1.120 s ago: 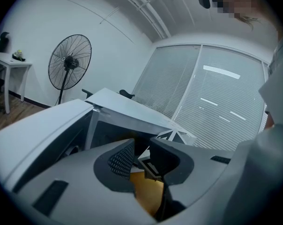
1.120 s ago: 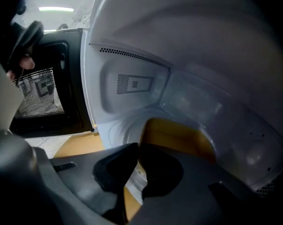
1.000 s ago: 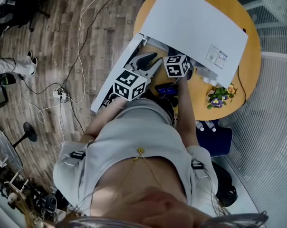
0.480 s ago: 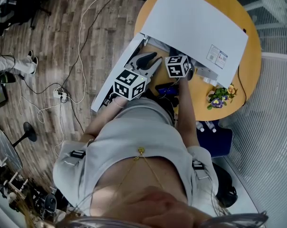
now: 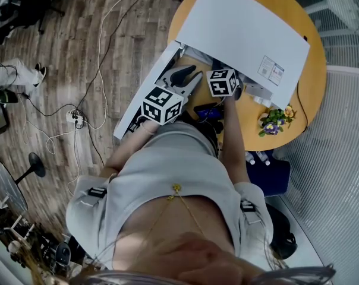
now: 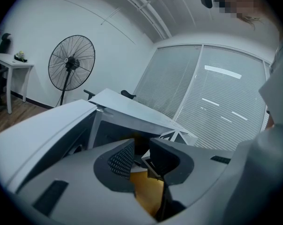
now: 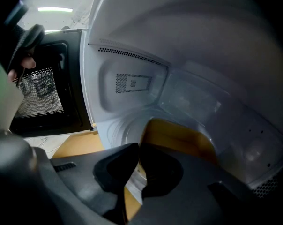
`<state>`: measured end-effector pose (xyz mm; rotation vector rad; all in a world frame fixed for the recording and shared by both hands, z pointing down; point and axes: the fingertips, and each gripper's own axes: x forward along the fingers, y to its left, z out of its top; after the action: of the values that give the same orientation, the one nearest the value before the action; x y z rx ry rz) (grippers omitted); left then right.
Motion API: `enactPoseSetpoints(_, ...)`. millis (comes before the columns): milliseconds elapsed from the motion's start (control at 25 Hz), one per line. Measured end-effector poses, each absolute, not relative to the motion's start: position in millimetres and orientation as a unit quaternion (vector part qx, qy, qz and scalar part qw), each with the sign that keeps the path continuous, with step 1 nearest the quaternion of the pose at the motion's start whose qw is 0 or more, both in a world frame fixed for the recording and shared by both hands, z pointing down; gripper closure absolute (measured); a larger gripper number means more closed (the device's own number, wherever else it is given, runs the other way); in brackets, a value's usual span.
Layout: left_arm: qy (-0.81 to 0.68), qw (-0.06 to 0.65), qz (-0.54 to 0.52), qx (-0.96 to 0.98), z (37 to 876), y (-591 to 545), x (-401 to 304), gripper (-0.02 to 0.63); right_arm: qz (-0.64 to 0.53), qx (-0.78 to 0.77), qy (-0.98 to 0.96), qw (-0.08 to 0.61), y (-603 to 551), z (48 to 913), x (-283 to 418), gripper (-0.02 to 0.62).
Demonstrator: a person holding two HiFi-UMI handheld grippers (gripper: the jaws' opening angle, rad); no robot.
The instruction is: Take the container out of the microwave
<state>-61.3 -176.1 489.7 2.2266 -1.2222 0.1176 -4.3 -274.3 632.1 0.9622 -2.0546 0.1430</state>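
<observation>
Yellow container (image 7: 179,137) inside open microwave (image 5: 245,31)

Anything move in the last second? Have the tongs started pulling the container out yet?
Nothing visibly changed in the job. The right tongs stay inside the microwave, apparently closed on the rim of the yellow container. The left tongs stay open and empty outside it. Only a bystander's leg at the left edge shifted slightly.
</observation>
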Motion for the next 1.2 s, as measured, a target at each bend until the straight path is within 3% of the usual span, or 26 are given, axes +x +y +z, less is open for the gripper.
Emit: enactPoseSetpoints(1200,-0.458,0.293,0.048,0.838,491,-170,-61,0.504,0.044,0.371,-0.827,0.419,-260,629,-3,0.558)
